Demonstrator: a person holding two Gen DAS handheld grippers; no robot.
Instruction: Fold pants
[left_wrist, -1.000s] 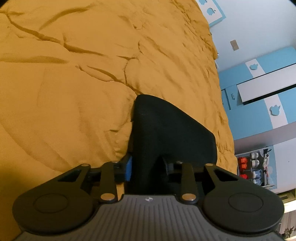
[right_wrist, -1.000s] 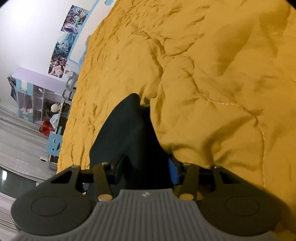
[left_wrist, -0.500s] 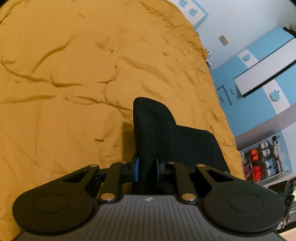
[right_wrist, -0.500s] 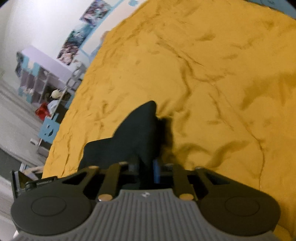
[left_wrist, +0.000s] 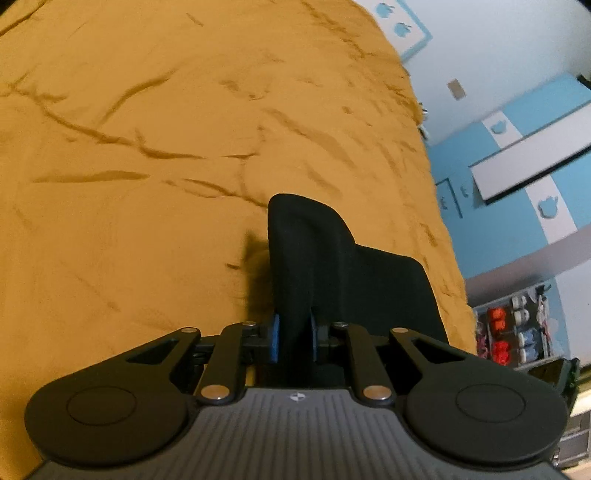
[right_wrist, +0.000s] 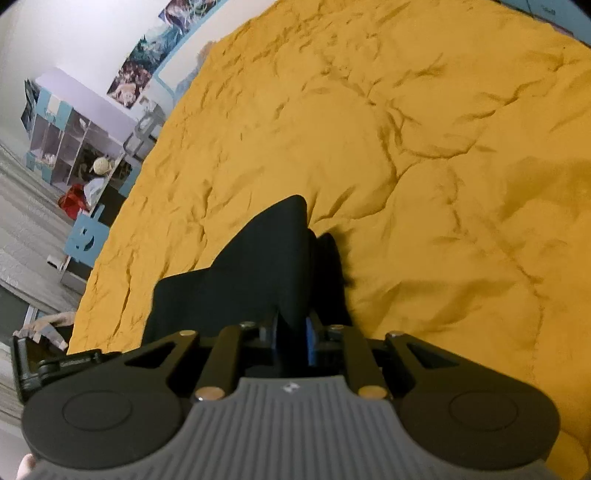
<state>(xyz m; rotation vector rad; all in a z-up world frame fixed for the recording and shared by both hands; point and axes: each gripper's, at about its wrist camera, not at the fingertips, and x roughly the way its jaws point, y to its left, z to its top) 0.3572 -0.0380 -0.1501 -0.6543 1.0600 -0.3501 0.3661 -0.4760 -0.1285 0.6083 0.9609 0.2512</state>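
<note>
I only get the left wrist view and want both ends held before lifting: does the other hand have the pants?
Observer: Yes. The right tongs are shut on a raised fold of the black pants. Their jaws closed, then just eased open slightly, with fabric between the blue pads.
Operator: Which way does the cloth run from there?
Observer: It spreads to the left in that view, over the yellow bedspread.
Operator: Anything past the bed edge on that side?
Observer: A cubby shelf stands against the wall, with posters above it.
</note>
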